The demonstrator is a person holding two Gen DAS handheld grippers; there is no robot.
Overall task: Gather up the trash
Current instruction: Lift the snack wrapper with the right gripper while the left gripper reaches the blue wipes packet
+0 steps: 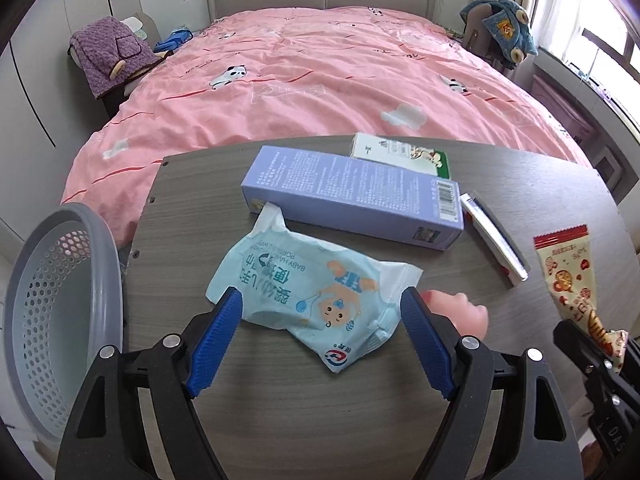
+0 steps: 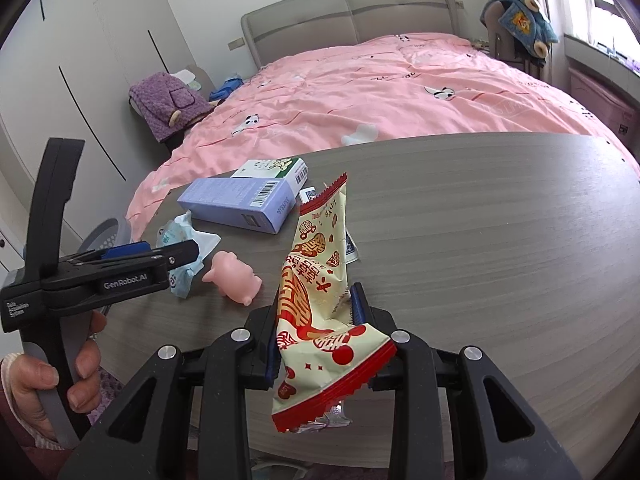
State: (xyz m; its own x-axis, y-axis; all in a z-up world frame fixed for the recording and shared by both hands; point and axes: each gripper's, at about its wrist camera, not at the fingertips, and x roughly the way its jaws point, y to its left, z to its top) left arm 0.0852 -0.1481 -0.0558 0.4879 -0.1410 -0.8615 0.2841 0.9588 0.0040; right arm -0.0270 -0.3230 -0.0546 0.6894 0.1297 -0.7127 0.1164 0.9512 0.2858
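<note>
A light blue baby-wipe packet (image 1: 308,284) lies flat on the grey wooden table (image 1: 360,400). My left gripper (image 1: 322,304) is open, one blue finger on each side of the packet. My right gripper (image 2: 318,308) is shut on a cream and red snack wrapper (image 2: 320,280) and holds it upright above the table; the wrapper also shows in the left wrist view (image 1: 572,276). A grey perforated basket (image 1: 60,320) stands off the table's left edge.
A purple box (image 1: 352,196), a white and green carton (image 1: 400,152), a thin silver-blue packet (image 1: 496,236) and a pink toy pig (image 2: 232,276) lie on the table. A bed with a pink cover (image 1: 300,80) is behind.
</note>
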